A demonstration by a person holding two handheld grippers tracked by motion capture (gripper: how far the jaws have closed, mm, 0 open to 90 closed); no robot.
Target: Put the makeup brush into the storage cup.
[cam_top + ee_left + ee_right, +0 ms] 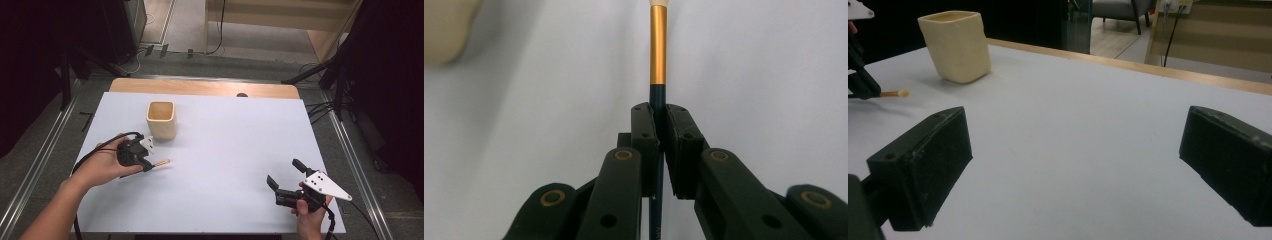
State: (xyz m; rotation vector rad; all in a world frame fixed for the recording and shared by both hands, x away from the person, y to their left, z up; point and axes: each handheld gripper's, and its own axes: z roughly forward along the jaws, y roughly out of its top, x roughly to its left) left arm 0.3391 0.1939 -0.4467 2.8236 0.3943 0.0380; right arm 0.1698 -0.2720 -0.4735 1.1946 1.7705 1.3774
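A thin brush with a dark blue handle, a gold ferrule (658,45) and a pale tip (162,162) is clamped between the jaws of my left gripper (147,166) (660,117), low over the white table. The brush points right, toward the middle of the table. A cream square cup (161,120) (955,46) stands upright just beyond the left gripper, apart from the brush. At the front right my right gripper (285,173) (1078,150) is open, jaws wide apart with nothing between them. The right gripper view also catches the brush tip (895,93) at far left.
The white table top (225,140) has a wooden strip (200,87) along its far edge. Metal rails (350,160) run along both sides. Cables lie on the floor behind the table.
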